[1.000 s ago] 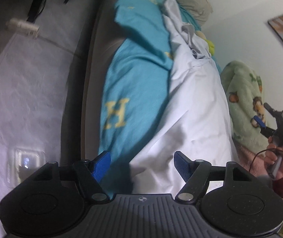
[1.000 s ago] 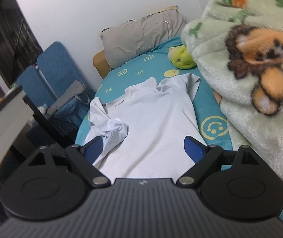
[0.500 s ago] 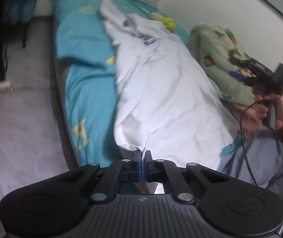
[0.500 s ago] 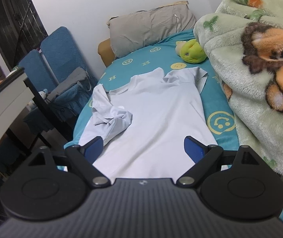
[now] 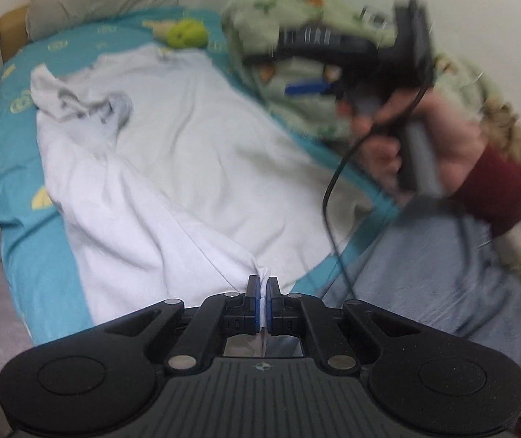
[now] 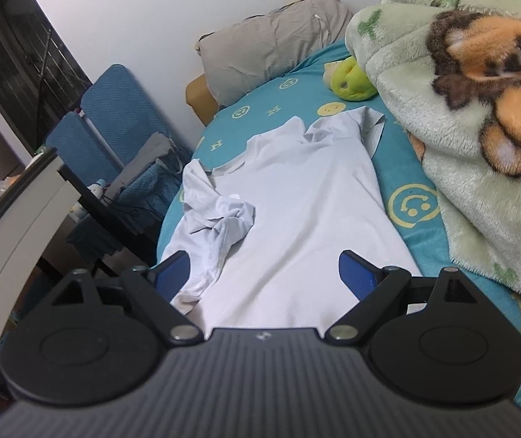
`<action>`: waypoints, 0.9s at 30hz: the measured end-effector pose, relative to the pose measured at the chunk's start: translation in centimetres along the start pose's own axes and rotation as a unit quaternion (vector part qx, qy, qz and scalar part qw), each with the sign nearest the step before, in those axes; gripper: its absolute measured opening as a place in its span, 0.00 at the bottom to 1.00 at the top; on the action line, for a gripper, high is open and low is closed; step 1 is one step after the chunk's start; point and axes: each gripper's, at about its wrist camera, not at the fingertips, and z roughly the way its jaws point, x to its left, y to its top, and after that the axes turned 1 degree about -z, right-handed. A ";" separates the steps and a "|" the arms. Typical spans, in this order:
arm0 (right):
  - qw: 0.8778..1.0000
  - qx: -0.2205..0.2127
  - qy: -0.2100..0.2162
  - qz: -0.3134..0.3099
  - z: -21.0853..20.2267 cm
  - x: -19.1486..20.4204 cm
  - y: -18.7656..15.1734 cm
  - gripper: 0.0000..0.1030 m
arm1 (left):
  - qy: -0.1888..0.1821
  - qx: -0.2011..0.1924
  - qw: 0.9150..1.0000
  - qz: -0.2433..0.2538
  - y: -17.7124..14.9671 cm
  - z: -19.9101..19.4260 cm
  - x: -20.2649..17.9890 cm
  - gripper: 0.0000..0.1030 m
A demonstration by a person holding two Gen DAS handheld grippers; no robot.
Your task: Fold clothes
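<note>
A white T-shirt [image 5: 187, 153] lies spread along the teal bed sheet [image 5: 38, 262], collar toward the pillow, its left sleeve crumpled. My left gripper [image 5: 262, 292] is shut on the shirt's bottom hem, which bunches between the blue pads. In the right wrist view the same shirt [image 6: 297, 219] lies below my right gripper [image 6: 264, 273], whose jaws are wide open and empty above the lower part of the shirt. The right gripper [image 5: 308, 87] also shows blurred in the left wrist view, held in a hand at the right.
A grey pillow [image 6: 271, 43] and a green plush toy [image 6: 351, 80] lie at the bed's head. A green fleece blanket [image 6: 461, 127] is heaped along the right side. Blue chairs [image 6: 107, 116] and a dark table [image 6: 78, 197] stand left of the bed.
My left gripper went from open over the bed's edge to shut on the shirt's hem and swung round to face up the bed. My right gripper drifted slightly, still open.
</note>
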 end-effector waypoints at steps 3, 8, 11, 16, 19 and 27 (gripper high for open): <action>1.000 0.007 0.009 0.009 0.1 -0.2 0.0 0.87 | 0.036 0.072 0.997 -0.017 -0.6 4.4 0.3 0.04; 1.000 0.006 0.019 0.007 0.0 0.0 0.1 0.87 | 0.025 0.055 0.997 -0.042 0.1 4.9 1.4 0.44; 1.000 -0.003 0.021 -0.005 -0.3 0.4 0.2 0.87 | 0.043 0.010 0.998 -0.042 0.9 3.3 1.5 0.62; 0.999 -0.031 0.030 -0.020 -1.3 0.9 0.5 0.87 | 0.099 -0.099 0.988 -0.065 3.4 0.1 1.9 0.82; 0.998 -0.047 0.031 -0.034 -1.8 1.4 0.6 0.87 | 0.133 -0.176 0.971 -0.093 5.6 -1.6 2.1 0.88; 0.995 -0.069 0.025 -0.061 -2.2 1.8 0.3 0.87 | 0.188 -0.291 0.930 -0.123 10.6 -2.7 1.3 1.00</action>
